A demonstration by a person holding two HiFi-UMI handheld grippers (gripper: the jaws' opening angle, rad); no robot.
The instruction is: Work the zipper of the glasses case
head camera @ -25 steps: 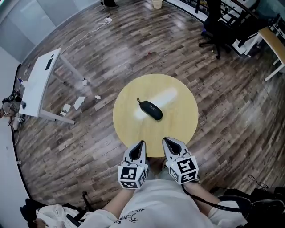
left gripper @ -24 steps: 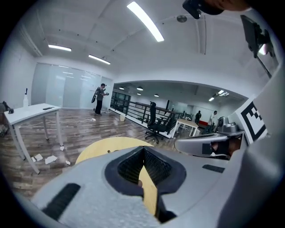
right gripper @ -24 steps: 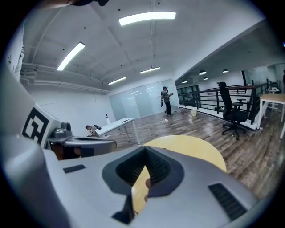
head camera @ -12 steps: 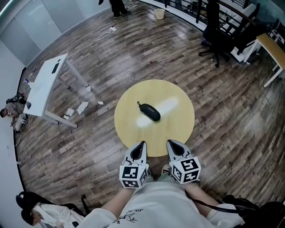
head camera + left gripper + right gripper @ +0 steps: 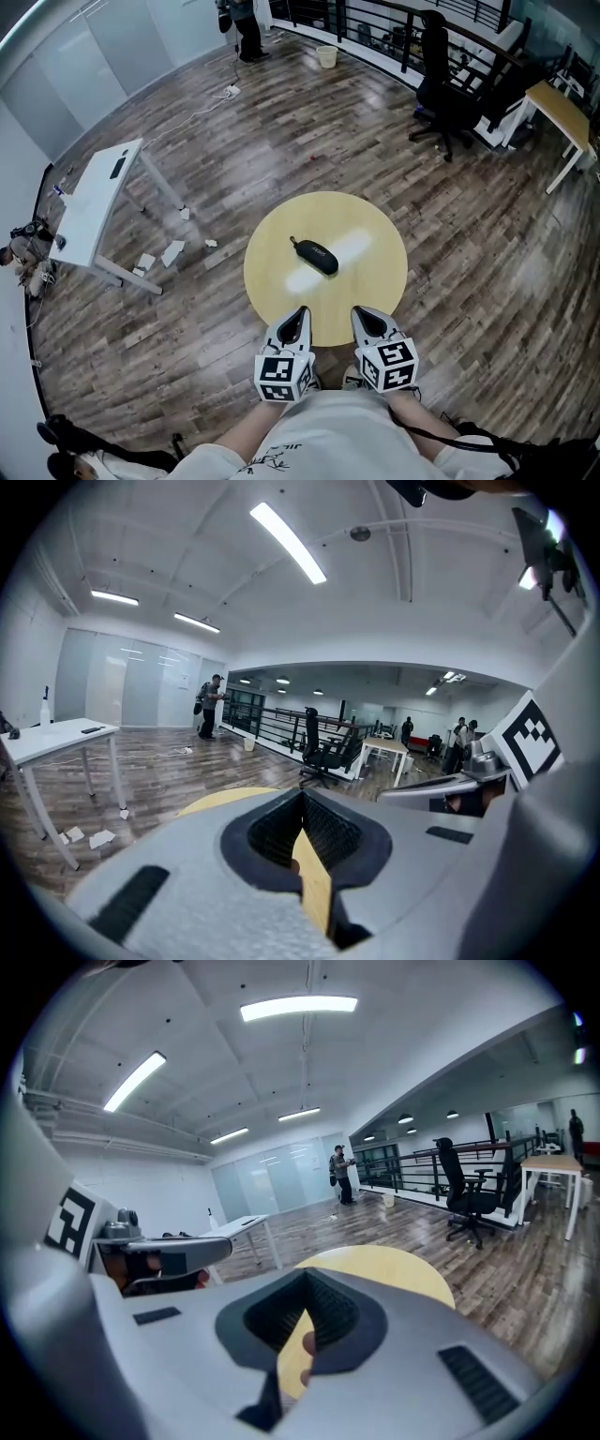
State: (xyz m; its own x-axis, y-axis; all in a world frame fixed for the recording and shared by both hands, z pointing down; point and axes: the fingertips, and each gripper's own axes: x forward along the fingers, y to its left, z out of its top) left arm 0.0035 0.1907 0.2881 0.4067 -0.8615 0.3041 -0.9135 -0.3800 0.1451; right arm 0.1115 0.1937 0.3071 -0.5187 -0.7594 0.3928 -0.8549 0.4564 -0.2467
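A wood-plank floor spreads around the round yellow desk in front of you. Closest to you, at the desk's near edge, you hold the left gripper and the right gripper side by side, each with its jaws together on nothing. The black glasses case lies well apart from them, about mid-desk, slightly toward the far left edge. Beyond stand a white desk and an office chair.

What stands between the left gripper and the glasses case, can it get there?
Probably yes. The left gripper hangs at the near edge of the round table, jaws shut and empty; the glasses case lies alone ahead, with only bare tabletop between them.
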